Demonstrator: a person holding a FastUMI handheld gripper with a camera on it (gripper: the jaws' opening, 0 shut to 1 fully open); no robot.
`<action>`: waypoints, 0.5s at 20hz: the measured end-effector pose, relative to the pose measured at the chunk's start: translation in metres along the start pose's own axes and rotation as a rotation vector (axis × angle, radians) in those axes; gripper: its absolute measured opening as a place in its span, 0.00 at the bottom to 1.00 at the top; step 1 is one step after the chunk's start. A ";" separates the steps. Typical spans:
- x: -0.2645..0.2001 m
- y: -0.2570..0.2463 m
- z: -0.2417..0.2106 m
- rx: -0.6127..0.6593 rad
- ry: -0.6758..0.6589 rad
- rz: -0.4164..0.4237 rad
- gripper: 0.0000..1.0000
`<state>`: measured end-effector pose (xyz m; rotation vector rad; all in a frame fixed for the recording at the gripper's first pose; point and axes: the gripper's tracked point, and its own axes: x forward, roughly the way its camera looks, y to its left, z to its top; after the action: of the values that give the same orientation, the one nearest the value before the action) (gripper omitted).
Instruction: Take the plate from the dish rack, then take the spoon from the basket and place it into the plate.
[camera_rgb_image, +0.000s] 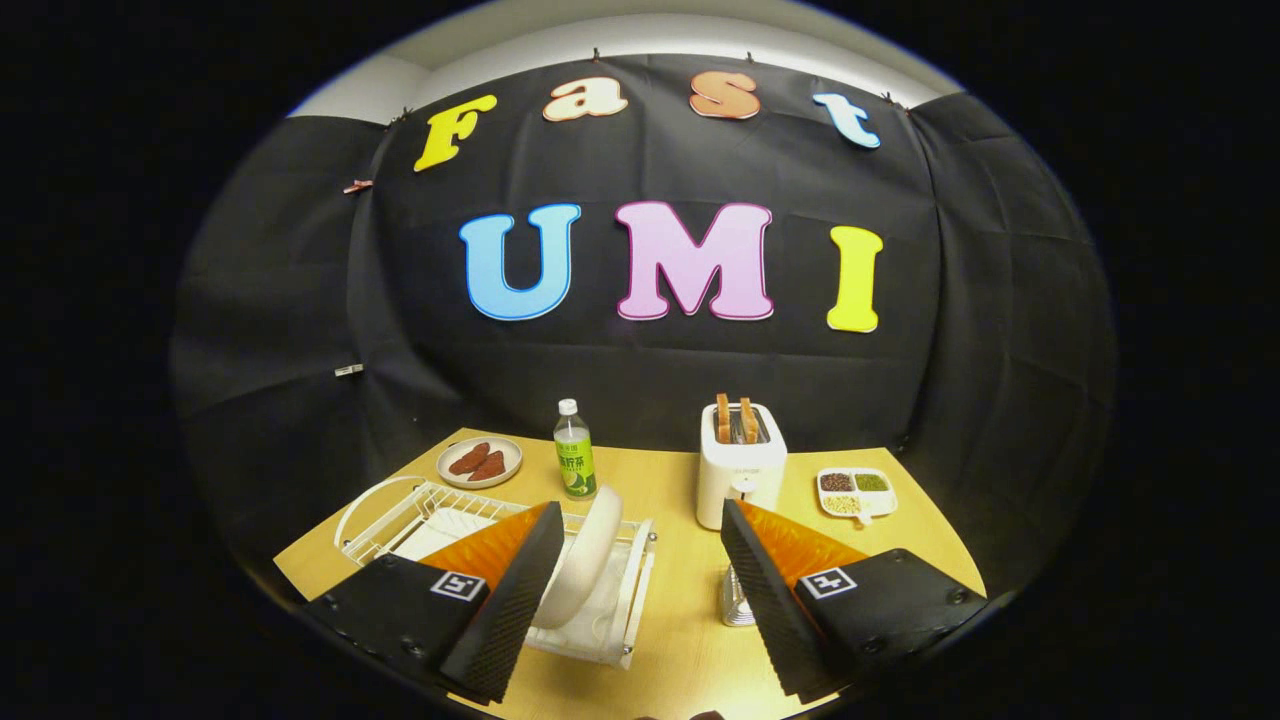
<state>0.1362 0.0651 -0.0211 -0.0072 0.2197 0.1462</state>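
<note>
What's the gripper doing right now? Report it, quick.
Gripper: open, holding nothing; the round white plate stands on edge in the white wire dish rack between its fingers.

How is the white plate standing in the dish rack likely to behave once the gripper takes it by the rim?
The plate looks rigid and glossy, so it may slip between the fingers. It stands on edge in the dish rack, so a nudge could tip it. The gripper is open, the plate beside one finger.
</note>
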 end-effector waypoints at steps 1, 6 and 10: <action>0.009 0.003 -0.006 0.010 0.048 0.004 0.98; 0.049 0.018 -0.043 0.077 0.233 0.017 0.98; 0.078 0.024 -0.064 0.162 0.346 0.013 0.99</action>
<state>0.1944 0.0988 -0.1009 0.1308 0.5768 0.1389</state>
